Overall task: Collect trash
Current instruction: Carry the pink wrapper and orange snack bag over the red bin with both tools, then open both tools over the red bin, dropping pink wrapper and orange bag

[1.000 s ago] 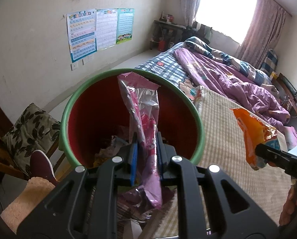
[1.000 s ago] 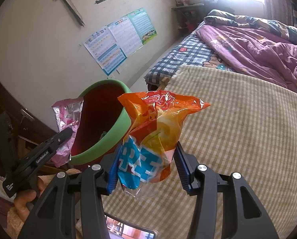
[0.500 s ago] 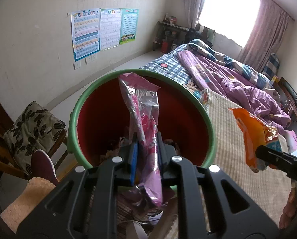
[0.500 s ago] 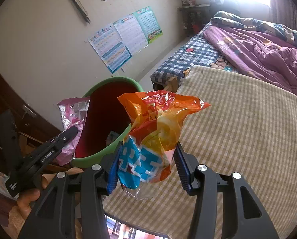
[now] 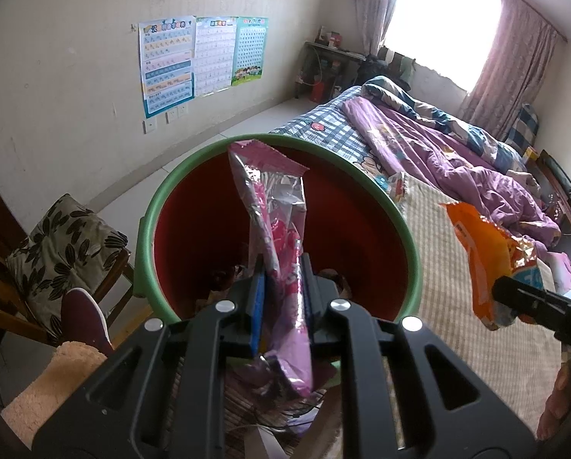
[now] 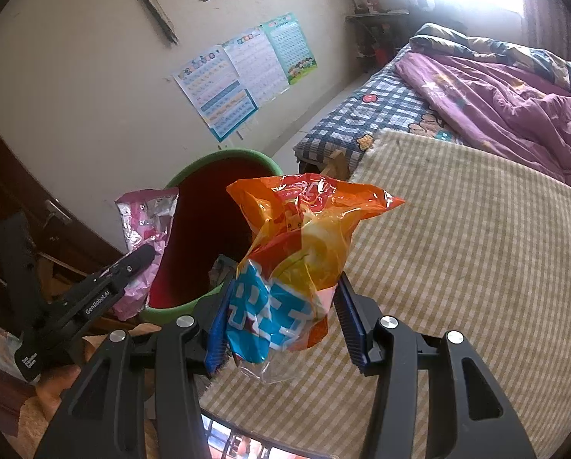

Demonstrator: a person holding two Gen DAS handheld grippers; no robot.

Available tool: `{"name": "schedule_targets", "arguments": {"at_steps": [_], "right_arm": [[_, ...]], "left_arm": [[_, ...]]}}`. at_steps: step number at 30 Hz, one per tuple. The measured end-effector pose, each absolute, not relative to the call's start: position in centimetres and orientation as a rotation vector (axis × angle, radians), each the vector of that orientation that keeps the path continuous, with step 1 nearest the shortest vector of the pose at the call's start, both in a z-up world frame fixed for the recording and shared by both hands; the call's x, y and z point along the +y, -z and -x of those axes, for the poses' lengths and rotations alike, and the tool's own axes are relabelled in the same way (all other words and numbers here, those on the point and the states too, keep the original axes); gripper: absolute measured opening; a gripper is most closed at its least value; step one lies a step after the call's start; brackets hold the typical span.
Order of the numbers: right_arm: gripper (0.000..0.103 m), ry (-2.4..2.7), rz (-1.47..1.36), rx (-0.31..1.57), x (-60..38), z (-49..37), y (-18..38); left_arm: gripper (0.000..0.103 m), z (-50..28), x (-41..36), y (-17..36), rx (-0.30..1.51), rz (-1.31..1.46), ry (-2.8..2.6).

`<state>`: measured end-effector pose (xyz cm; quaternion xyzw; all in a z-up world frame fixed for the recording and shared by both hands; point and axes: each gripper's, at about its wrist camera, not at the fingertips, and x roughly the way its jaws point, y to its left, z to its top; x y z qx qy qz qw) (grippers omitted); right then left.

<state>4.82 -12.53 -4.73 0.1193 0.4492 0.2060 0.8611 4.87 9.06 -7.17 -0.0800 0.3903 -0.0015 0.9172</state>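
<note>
A pink and silver wrapper (image 5: 275, 237) stands upright in my left gripper (image 5: 283, 287), which is shut on it right over the mouth of the red bin with a green rim (image 5: 163, 199). Some trash lies at the bin's bottom. My right gripper (image 6: 283, 306) is shut on an orange and blue snack bag (image 6: 300, 248), held above the checked mat just right of the bin (image 6: 193, 168). The same bag (image 5: 488, 264) shows at the right of the left wrist view, and the pink wrapper (image 6: 143, 222) and left gripper (image 6: 140, 260) show left of the bin in the right wrist view.
A beige checked mat (image 6: 457, 248) covers the near bed end, with a purple quilt (image 5: 438, 153) beyond. A chair with a leaf-print cushion (image 5: 63, 252) stands left of the bin. Posters (image 5: 205, 57) hang on the wall. A person's hand (image 5: 560, 390) is at the right edge.
The bin has come closer and more central under the pink wrapper in the left wrist view. In the right wrist view the bin has drifted right, nearer the orange bag. Both grips are unchanged.
</note>
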Motion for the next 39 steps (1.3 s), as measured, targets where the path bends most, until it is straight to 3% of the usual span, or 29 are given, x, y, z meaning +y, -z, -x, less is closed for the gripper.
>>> {"name": "schedule_targets", "arguments": {"at_steps": [13,39], "right_arm": [[0.048,-0.508,-0.187,0.886,-9.1,-6.5,2.8],[0.048,-0.542,-0.142,0.919,-5.2,-8.4,4.6]], "left_arm": [[0.015,-5.1,10.6,7.1,0.799,0.173,-0.015],[0.015,-6.3,11.1,7.2,0.797,0.149,-0.046]]}}
